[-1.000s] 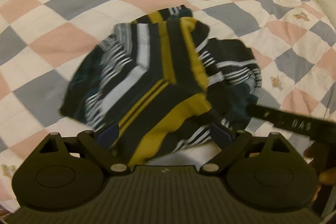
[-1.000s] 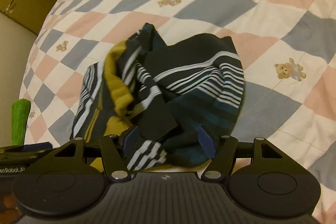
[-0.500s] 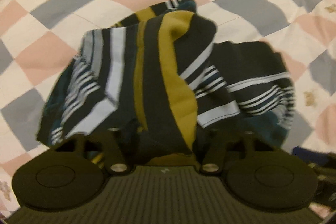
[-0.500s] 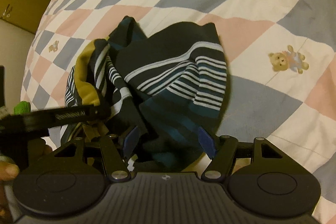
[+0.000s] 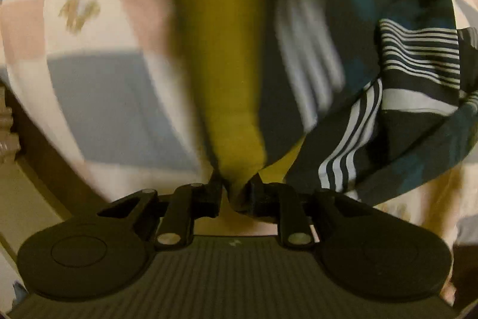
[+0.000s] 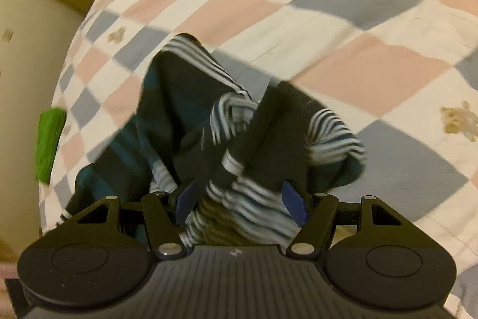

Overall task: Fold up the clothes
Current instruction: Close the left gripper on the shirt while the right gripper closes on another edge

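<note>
A dark striped garment (image 5: 343,56) with black, teal, white and mustard bands is bunched on the checked quilt (image 5: 98,85). My left gripper (image 5: 234,192) is shut on a mustard band of the garment and holds it up, blurred with motion. In the right wrist view the garment (image 6: 191,121) lies crumpled in front of my right gripper (image 6: 240,201). Its blue pads (image 6: 294,201) stand wide apart with striped folds lying between them, not pinched.
The quilt (image 6: 343,29) has pink, grey and white squares with small bears. A green cloth (image 6: 49,139) lies at the quilt's left edge, where the bed ends. A yellowish wall or cabinet (image 6: 35,56) stands beyond it.
My left gripper has closed on the mustard band and lifted the garment, swinging towards the bed's edge. My right gripper stayed open and pushed closer into the cloth.
</note>
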Motion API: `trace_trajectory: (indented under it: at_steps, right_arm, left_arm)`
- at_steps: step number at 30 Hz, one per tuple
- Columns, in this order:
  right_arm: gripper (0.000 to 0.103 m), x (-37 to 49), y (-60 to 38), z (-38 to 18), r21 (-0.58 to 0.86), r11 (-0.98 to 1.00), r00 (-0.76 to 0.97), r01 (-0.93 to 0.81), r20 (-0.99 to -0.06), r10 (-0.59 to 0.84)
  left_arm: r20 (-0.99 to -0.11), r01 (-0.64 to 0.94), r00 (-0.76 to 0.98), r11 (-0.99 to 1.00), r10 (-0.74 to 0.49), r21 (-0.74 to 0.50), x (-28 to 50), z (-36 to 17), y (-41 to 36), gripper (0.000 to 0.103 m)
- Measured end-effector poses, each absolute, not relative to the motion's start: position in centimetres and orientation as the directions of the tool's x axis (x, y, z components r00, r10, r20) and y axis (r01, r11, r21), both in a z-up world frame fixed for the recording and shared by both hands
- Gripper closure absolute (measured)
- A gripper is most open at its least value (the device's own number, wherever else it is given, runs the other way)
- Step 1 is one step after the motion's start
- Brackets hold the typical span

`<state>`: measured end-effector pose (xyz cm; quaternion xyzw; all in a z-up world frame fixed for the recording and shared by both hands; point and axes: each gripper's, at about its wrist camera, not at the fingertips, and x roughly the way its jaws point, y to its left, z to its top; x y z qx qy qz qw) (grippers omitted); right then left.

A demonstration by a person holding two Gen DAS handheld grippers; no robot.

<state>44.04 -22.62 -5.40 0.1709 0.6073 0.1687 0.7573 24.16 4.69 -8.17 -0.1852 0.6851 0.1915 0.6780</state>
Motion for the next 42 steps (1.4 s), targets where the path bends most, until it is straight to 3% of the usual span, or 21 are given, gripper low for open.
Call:
trace_trajectory:
  at_steps: [8, 10, 12, 15, 20, 21, 22, 23, 24, 25, 33, 38, 42]
  right_arm:
    - [0.036, 42.4, -19.0, -4.6, 0.424, 0.881, 0.159, -0.211, -0.874, 0.459]
    - [0.036, 42.4, -18.5, -4.2, 0.424, 0.873, 0.168, -0.241, -0.868, 0.468]
    - [0.036, 42.5, -17.6, -4.4, 0.425, 0.867, 0.166, -0.26, -0.865, 0.473]
    - [0.036, 42.5, -16.1, -4.9, 0.422, 0.861, 0.155, -0.284, -0.866, 0.475]
    - [0.036, 42.2, -14.1, -7.1, 0.391, 0.867, 0.137, -0.31, -0.884, 0.448]
    - [0.036, 42.1, -13.7, -7.6, 0.382, 0.869, 0.138, -0.316, -0.887, 0.44]
    - [0.036, 42.0, -13.4, -7.8, 0.376, 0.865, 0.131, -0.332, -0.89, 0.437]
    - [0.04, 42.0, -13.1, -8.1, 0.369, 0.861, 0.125, -0.349, -0.892, 0.433]
    - [0.064, 41.9, -12.7, -8.4, 0.363, 0.857, 0.119, -0.365, -0.895, 0.43]
    - [0.099, 42.0, -13.3, -7.8, 0.356, 0.863, 0.144, -0.359, -0.892, 0.428]
    - [0.1, 43.2, -17.8, -3.2, 0.302, 0.905, 0.335, -0.3, -0.855, 0.396]
    - [0.1, 44.4, -24.3, -2.1, 0.135, 0.977, 0.392, -0.162, -0.9, 0.19]
    - [0.101, 45.1, -29.5, -1.9, -0.007, 0.999, 0.38, -0.05, -0.925, 0.013]
  left_arm:
    - [-0.994, -0.518, 0.087, 0.856, 0.059, 0.005, 22.9, -5.4, 4.4, 0.063]
    - [-0.988, -0.506, 0.127, 0.863, 0.084, 0.009, 24.0, -4.9, 4.4, 0.046]
    - [-0.977, -0.466, 0.161, 0.883, 0.137, 0.047, 25.6, -4.8, 3.7, 0.044]
    - [-0.967, -0.36, 0.191, 0.929, 0.167, 0.089, 28.0, -6.0, 2.2, 0.029]
    - [-0.952, -0.091, 0.186, 0.969, 0.243, 0.23, 29.3, -10.3, -2.1, 0.03]
    - [-0.944, -0.059, 0.191, 0.963, 0.27, 0.264, 29.2, -10.9, -2.7, 0.037]
    - [-0.935, -0.027, 0.196, 0.954, 0.296, 0.297, 29.1, -11.4, -3.2, 0.06]
    - [-0.927, -0.016, 0.201, 0.947, 0.317, 0.32, 28.9, -11.7, -3.4, 0.073]
    - [-0.926, -0.066, 0.199, 0.947, 0.321, 0.314, 28.3, -11.0, -2.5, 0.089]
    - [-0.925, -0.116, 0.197, 0.945, 0.325, 0.307, 27.7, -10.3, -1.5, 0.091]
    - [-0.92, -0.494, 0.172, 0.839, 0.353, 0.23, 22.9, -4.8, 6.2, 0.091]
    - [-0.943, -0.692, 0.085, 0.699, 0.322, 0.177, 17.7, -3.4, 10.5, 0.091]
    - [-0.974, -0.799, 0.045, 0.594, 0.22, 0.097, 14.3, -3.5, 12.0, 0.078]
